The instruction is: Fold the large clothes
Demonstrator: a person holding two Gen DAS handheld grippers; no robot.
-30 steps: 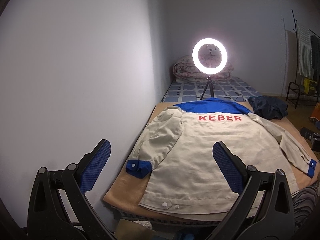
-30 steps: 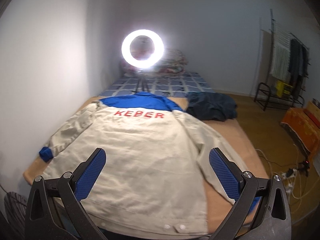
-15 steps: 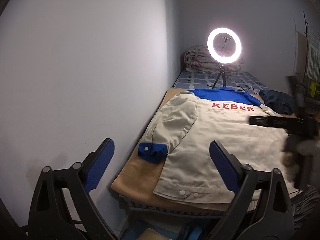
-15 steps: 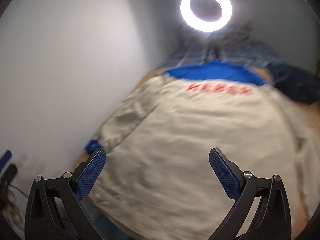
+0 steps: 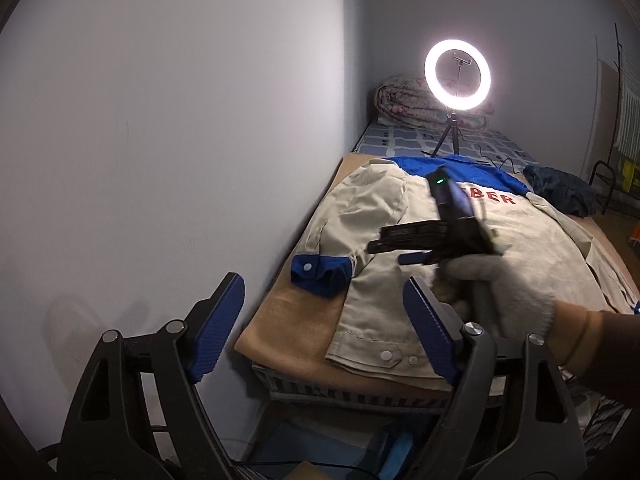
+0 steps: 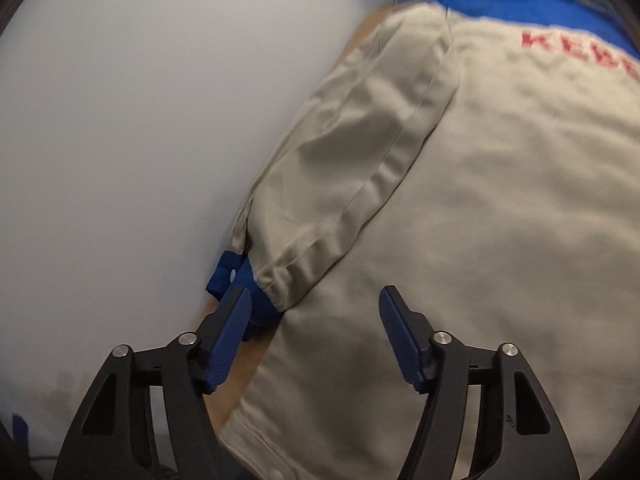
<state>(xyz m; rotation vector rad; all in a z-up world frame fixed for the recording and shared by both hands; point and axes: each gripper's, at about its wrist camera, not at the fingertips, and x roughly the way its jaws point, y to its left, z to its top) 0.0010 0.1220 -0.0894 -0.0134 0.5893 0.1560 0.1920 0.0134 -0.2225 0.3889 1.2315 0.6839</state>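
A beige jacket (image 5: 500,264) with a blue yoke and red lettering lies back-up on the tan-covered bed (image 5: 292,320). Its left sleeve (image 6: 352,160) ends in a blue cuff (image 5: 318,274) near the wall. My right gripper (image 6: 314,300), held by a gloved hand (image 5: 504,288), hangs just over that sleeve end. Its jaws are closing, with the cuff (image 6: 226,276) and the gathered sleeve end between the fingers, and the pads are not pressing. My left gripper (image 5: 322,308) hovers off the bed's near left corner. Its jaws are also closing, with nothing between them.
The wall (image 5: 160,160) runs tight along the bed's left side. At the far end stand a lit ring light (image 5: 456,76) on a tripod and a rolled quilt (image 5: 400,100). A dark blue garment (image 5: 560,188) lies at the far right, with a rack (image 5: 604,172) beyond it.
The right gripper swung left and down across the jacket to the left sleeve end, and its jaws narrowed. It entered the left wrist view. The left gripper sank toward the bed corner and narrowed slightly.
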